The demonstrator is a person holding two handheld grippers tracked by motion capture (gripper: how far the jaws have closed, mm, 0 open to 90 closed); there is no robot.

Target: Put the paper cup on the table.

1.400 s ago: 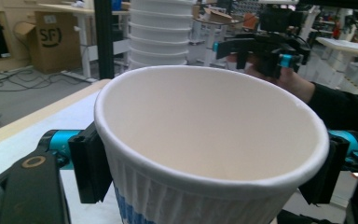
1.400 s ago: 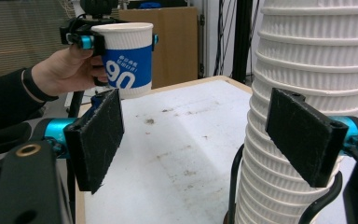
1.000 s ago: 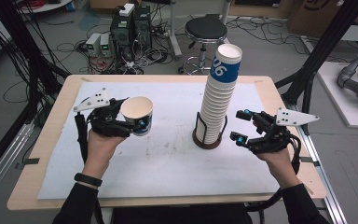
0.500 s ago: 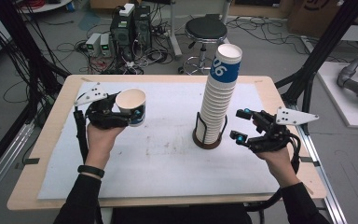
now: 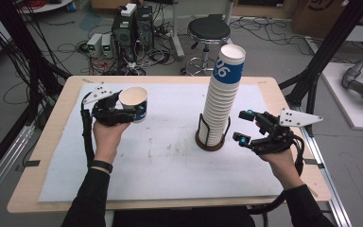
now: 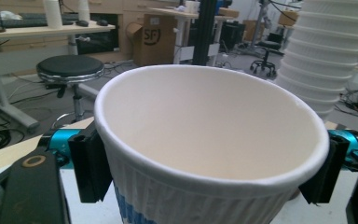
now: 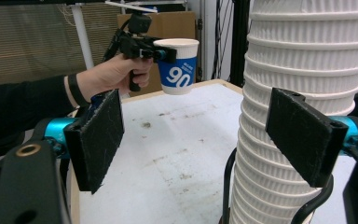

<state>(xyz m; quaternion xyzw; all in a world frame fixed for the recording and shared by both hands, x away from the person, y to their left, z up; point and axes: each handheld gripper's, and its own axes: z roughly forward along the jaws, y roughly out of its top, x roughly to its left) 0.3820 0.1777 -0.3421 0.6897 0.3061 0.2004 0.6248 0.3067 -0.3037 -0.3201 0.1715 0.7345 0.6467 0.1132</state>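
left hand-held gripper holds cup beside stack.

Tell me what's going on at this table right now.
A person works with two hand-held grippers. The left gripper holds a single paper cup by its sides, lifted above the table. The right gripper sits open beside the tall cup stack in its holder, not touching it.

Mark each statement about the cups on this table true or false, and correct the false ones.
1. The left tool grips a cup. True.
2. The held cup stands on the table. False: it is held in the air.
3. The right tool is shut on the stack. False: its jaws are open beside it.
4. The stack stands in a holder. True.
5. The held cup is full. False: it is empty.
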